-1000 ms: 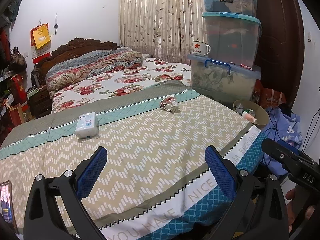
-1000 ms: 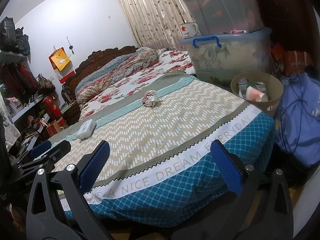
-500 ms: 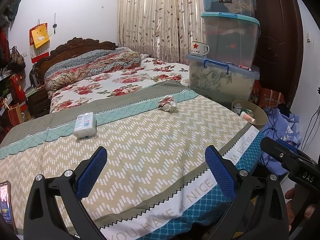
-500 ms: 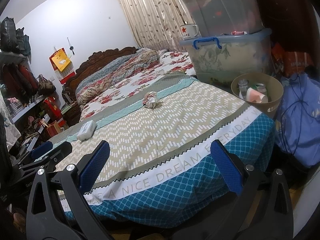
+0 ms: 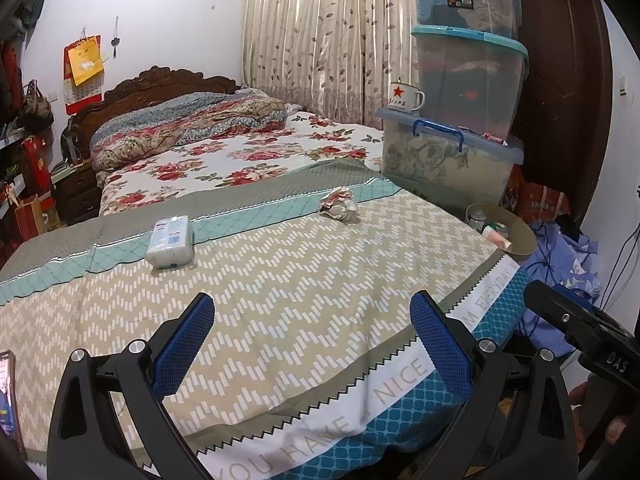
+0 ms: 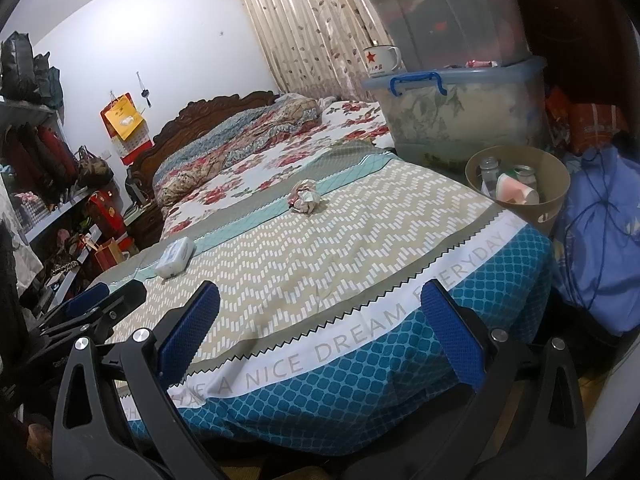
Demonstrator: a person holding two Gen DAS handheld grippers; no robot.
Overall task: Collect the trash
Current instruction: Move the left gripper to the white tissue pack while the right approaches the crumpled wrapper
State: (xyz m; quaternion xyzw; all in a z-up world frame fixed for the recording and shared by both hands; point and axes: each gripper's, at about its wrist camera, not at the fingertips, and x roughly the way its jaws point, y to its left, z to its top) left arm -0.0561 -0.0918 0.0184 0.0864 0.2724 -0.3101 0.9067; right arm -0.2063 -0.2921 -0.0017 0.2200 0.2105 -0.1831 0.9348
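Observation:
A crumpled wrapper (image 5: pixel 338 205) lies on the bed's teal stripe; it also shows in the right wrist view (image 6: pixel 305 198). A white tissue pack (image 5: pixel 170 241) lies to its left, also in the right wrist view (image 6: pixel 174 257). A tan trash bin (image 5: pixel 505 233) with several items inside stands at the bed's right corner, nearer in the right wrist view (image 6: pixel 520 189). My left gripper (image 5: pixel 312 340) is open and empty over the bed's near edge. My right gripper (image 6: pixel 318 330) is open and empty, lower, at the bed's foot.
Stacked plastic storage boxes (image 5: pixel 460 80) with an enamel mug (image 5: pixel 404 97) stand right of the bed. Blue cloth and cables (image 6: pixel 600 232) lie on the floor by the bin. Shelves with bags (image 6: pixel 44 152) line the left wall. A phone (image 5: pixel 6 396) lies at the left edge.
Both views have shifted slightly forward toward the bed. Both grippers stay open and empty.

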